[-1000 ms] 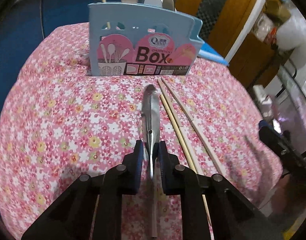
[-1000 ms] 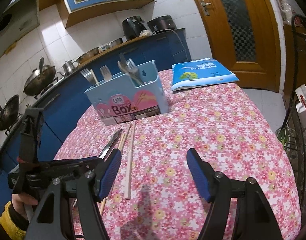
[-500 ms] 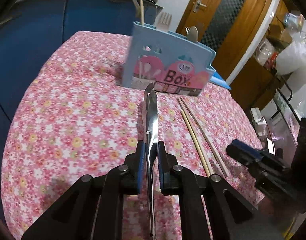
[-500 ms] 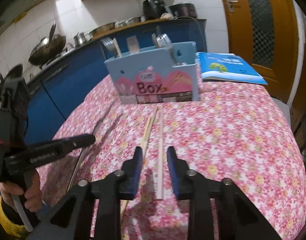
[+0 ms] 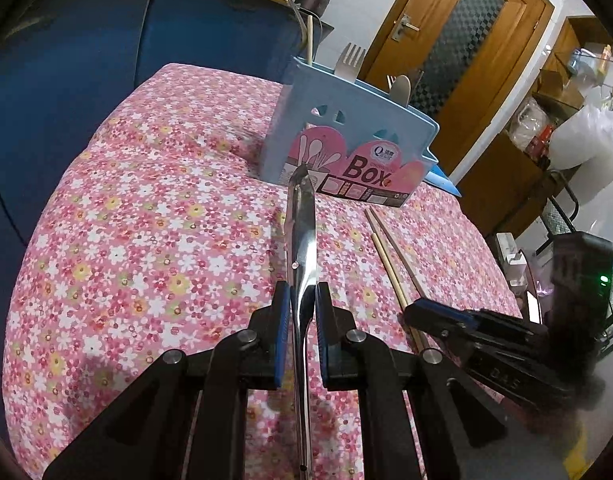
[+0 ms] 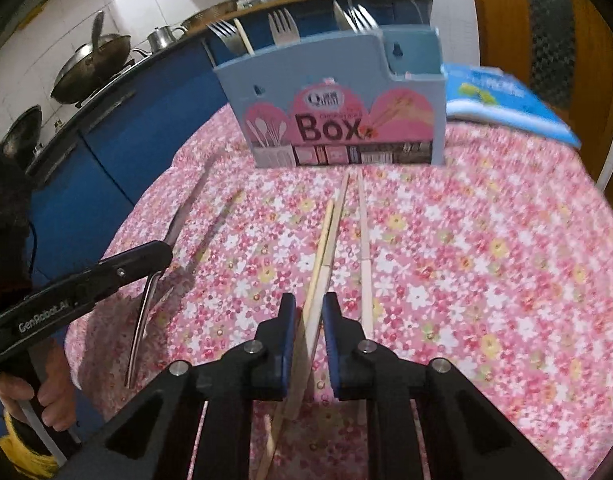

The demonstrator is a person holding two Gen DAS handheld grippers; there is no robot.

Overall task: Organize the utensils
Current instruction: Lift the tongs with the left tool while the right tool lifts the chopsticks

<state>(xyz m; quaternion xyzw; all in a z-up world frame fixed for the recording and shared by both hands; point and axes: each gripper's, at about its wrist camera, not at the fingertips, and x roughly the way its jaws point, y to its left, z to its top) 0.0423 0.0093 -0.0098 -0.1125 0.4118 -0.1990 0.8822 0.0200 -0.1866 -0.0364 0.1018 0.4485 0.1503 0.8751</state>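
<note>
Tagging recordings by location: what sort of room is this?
Most likely a home kitchen: woks and a kettle sit on a blue-fronted counter, beside a floral-clothed table.

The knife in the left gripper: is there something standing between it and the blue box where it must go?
Nothing visible blocks it. The left gripper is shut on the knife, whose tip points at the blue box over bare flowered tablecloth. The chopsticks lie off to its right side, with the right gripper shut on them.
</note>
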